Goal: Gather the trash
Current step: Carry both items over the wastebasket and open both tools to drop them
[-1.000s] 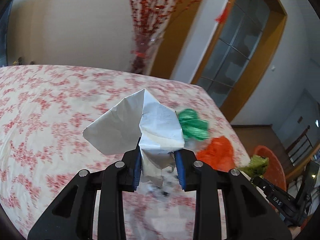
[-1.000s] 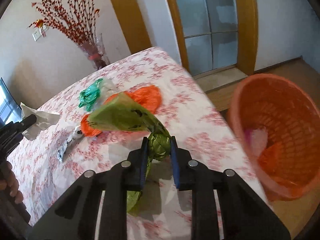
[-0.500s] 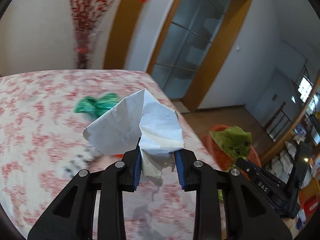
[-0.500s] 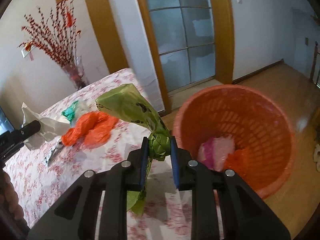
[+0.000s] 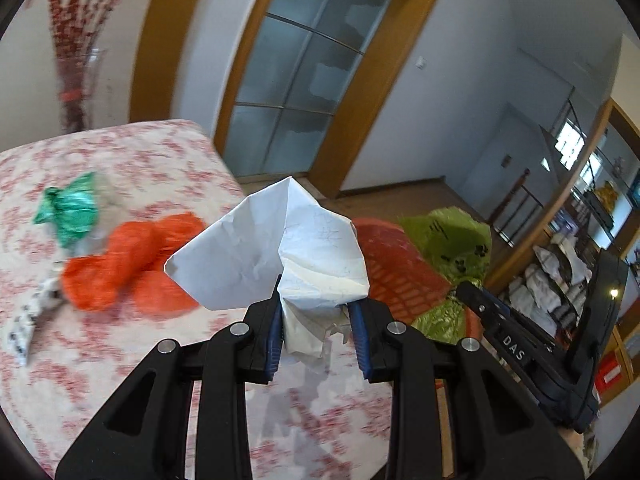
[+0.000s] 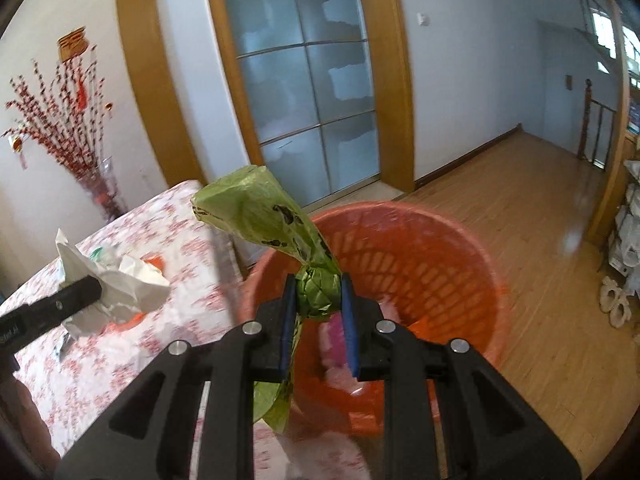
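My left gripper [image 5: 318, 326] is shut on a crumpled white paper [image 5: 280, 256] and holds it above the table's right end. My right gripper [image 6: 317, 312] is shut on a knotted green plastic bag [image 6: 272, 216] and holds it over the near rim of the orange mesh basket [image 6: 420, 264]. The basket stands on the floor beside the table and holds pink and orange trash. In the left wrist view the basket [image 5: 392, 268] and green bag [image 5: 452, 240] show to the right. An orange bag [image 5: 124, 264], a teal bag [image 5: 68, 212] and a small printed wrapper [image 5: 28, 320] lie on the table.
The table has a red-flowered white cloth [image 5: 120, 360]. A glass vase with red branches [image 6: 100, 188] stands at its far end. Glass doors in a wooden frame [image 6: 304, 92] are behind. Wooden floor [image 6: 540, 220] lies to the right, with shelves [image 5: 560, 272] by the wall.
Both grippers have swung to the right, off the table toward the basket. The green bag has gone from above the table to over the basket's rim. Both grips are unchanged.
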The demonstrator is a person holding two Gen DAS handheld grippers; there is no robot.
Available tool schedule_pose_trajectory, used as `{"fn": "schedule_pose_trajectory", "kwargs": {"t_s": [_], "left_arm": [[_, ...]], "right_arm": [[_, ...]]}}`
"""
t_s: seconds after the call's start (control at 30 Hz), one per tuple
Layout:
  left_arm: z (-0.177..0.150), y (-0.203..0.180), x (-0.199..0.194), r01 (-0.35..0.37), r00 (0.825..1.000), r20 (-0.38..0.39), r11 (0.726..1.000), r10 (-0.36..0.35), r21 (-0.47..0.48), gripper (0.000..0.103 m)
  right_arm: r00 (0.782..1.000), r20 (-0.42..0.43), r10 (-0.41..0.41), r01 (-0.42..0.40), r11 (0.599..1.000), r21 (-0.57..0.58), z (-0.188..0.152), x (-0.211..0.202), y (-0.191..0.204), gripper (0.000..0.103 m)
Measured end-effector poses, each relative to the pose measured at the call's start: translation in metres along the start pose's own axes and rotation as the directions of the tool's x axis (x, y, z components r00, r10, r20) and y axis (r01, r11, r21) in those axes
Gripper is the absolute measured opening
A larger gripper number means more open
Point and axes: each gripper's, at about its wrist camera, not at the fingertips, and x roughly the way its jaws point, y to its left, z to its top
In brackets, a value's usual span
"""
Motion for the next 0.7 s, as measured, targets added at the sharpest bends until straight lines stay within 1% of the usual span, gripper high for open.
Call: {"fn": "schedule_pose_trajectory", "kwargs": {"t_s": [0.2, 0.33, 0.47, 0.7], "left_arm": [[-0.001, -0.029, 0.026, 0.058, 0.998, -0.032, 0.998, -0.057, 0.034, 0.029], [-0.002, -0.044, 0.041, 0.08, 0.996, -0.054, 0.996, -0.078, 0.05, 0.029], [-0.004, -0.055, 0.055, 0.104, 0.992, -0.079, 0.992, -0.099, 0.067, 0.029], [-0.01, -0.068, 0.074, 0.127, 0.986, -0.121, 0.988, -0.117, 0.085, 0.029]], "right_arm": [[0.999, 0.01, -0.033, 0.033, 0.998, 0.049, 0.005, 0.006, -0.029, 0.022], [0.999, 0.008, -0.052, 0.051, 0.995, 0.083, 0.008, 0.013, -0.048, 0.022], [0.998, 0.006, -0.062, 0.062, 0.993, 0.1, 0.01, 0.019, -0.06, 0.022], [0.998, -0.001, -0.066, 0.065, 0.989, 0.133, 0.011, 0.029, -0.076, 0.022]]}}
